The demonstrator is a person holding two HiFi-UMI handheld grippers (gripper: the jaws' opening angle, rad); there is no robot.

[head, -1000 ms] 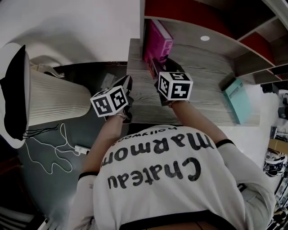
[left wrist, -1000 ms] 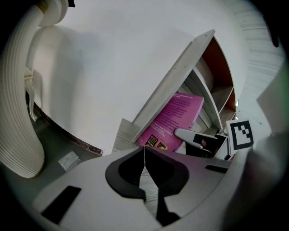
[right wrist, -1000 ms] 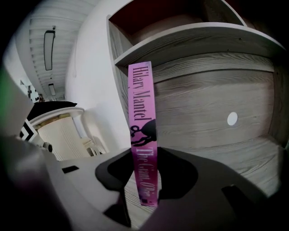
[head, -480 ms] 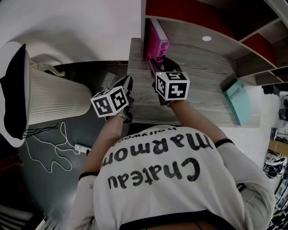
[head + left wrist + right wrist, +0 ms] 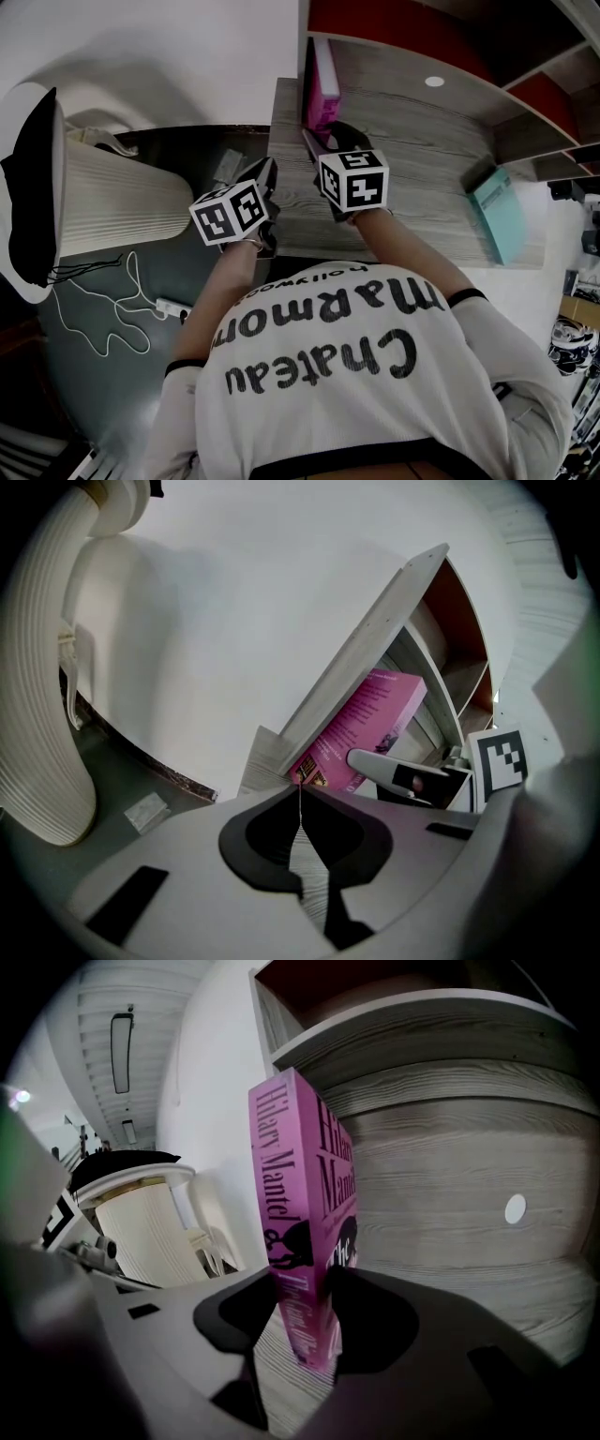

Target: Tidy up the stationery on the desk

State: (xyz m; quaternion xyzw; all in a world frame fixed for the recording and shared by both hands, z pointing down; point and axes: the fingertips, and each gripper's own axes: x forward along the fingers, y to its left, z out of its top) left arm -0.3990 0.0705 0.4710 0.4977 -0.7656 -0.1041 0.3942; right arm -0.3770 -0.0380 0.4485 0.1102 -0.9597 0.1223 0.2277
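Standing on its lower edge at the far left of the wooden table [image 5: 422,187]: one pink book [image 5: 300,1176], spine toward the right gripper view and close beside the side panel of the shelf unit [image 5: 403,28].

Right hand-held gripper [image 5: 305,1279]: at 6 o'clock of the pink book in the head view. Its jaws have just been opening and now stand parted, with the lower part of the spine between them. The grip looks slack rather than clamped.

Left hand-held gripper [image 5: 300,794]: at 8 o'clock of the right one, over the table's near-left edge. Jaws fully together, nothing between them.

Teal book [image 5: 495,211]: lying on the table at 3 o'clock of the right hand-held gripper, well apart from the pink book and near the table's right end.

White ribbed cylinder [image 5: 112,202]: off the table, at 9 o'clock of the left hand-held gripper, with a dark top.

White cable [image 5: 94,323]: looped on the dark floor at 6 o'clock of the cylinder.
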